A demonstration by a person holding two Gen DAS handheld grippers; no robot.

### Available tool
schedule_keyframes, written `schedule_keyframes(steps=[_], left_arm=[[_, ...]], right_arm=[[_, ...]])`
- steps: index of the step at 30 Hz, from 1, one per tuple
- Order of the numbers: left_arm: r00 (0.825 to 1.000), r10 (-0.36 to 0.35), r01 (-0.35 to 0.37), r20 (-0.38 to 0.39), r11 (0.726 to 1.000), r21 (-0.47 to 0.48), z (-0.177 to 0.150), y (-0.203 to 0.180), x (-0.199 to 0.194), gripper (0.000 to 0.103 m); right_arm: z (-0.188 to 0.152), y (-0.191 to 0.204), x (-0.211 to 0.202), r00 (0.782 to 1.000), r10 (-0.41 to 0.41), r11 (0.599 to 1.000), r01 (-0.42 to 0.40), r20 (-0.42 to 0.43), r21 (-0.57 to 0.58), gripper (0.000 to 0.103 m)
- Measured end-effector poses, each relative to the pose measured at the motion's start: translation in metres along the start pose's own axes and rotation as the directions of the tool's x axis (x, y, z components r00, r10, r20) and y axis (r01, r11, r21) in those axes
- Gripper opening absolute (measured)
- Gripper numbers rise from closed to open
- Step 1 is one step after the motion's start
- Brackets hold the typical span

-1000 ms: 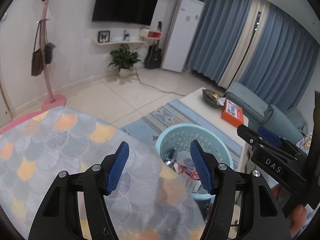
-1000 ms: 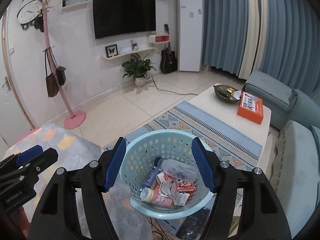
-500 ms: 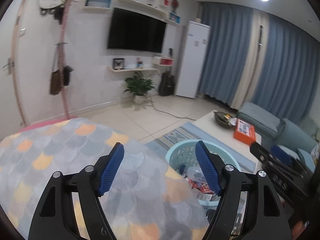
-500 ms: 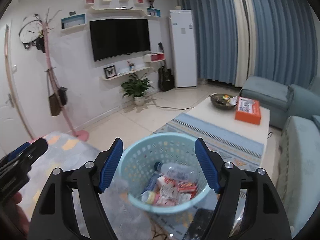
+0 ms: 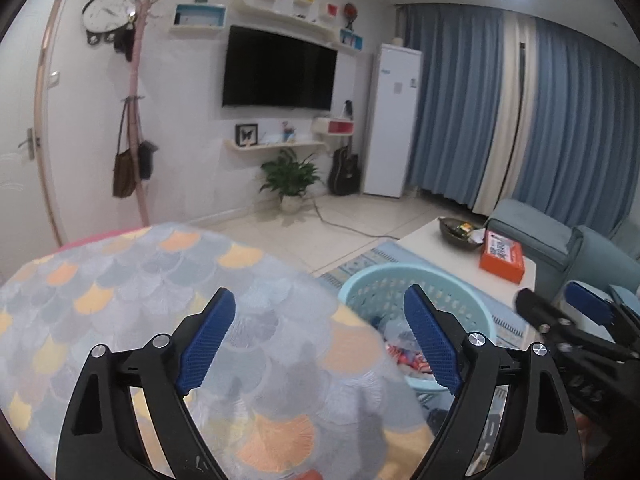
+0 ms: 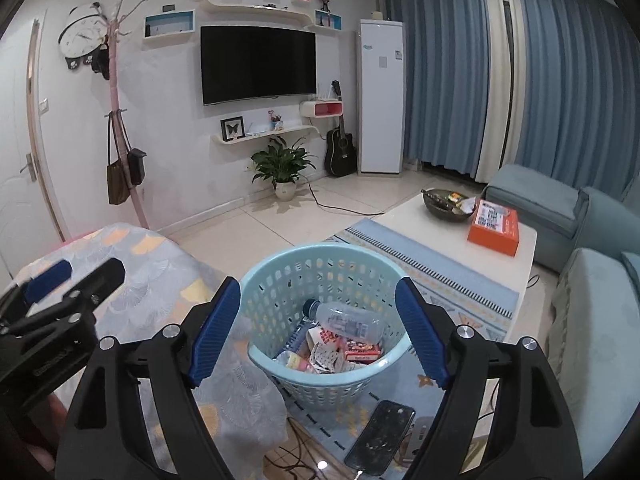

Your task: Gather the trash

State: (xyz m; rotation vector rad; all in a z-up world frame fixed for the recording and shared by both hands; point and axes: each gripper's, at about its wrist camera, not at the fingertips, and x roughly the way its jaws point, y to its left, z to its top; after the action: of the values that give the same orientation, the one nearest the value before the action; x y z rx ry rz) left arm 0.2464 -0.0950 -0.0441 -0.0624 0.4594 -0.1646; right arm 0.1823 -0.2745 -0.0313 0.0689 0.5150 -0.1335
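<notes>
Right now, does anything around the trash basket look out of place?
Yes: a dark phone lies on the floor rug beside the light blue basket, cable plugged in, where it could be stepped on. The trash itself sits inside the basket.

Your living room, past the work area.
You have a TV (image 6: 258, 65) on the wall, a plant (image 6: 282, 166) and guitar (image 6: 340, 148) below it, a phone (image 6: 381, 437) on the rug (image 6: 448, 276), and an orange box (image 6: 494, 227) beside a bowl (image 6: 444, 204) on the white table (image 6: 404, 220).
</notes>
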Motion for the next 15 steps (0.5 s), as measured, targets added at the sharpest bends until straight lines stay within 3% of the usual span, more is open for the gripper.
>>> schedule_keyframes(steps=[6, 15], left_arm=[[0.999, 0.030, -0.030, 0.014, 1.000, -0.009, 0.001, 0.003, -0.003, 0.085], [1.000, 0.010, -0.009, 0.010, 0.998, -0.056, 0.005, 0.013, -0.005, 0.085]], right_arm=[[0.004, 0.005, 0.000, 1.000, 0.016, 1.000, -0.016, 0.011, -0.004, 0.076], [0.005, 0.015, -0.009, 0.999, 0.041, 0.999, -0.041, 0.017, -0.018, 0.077]])
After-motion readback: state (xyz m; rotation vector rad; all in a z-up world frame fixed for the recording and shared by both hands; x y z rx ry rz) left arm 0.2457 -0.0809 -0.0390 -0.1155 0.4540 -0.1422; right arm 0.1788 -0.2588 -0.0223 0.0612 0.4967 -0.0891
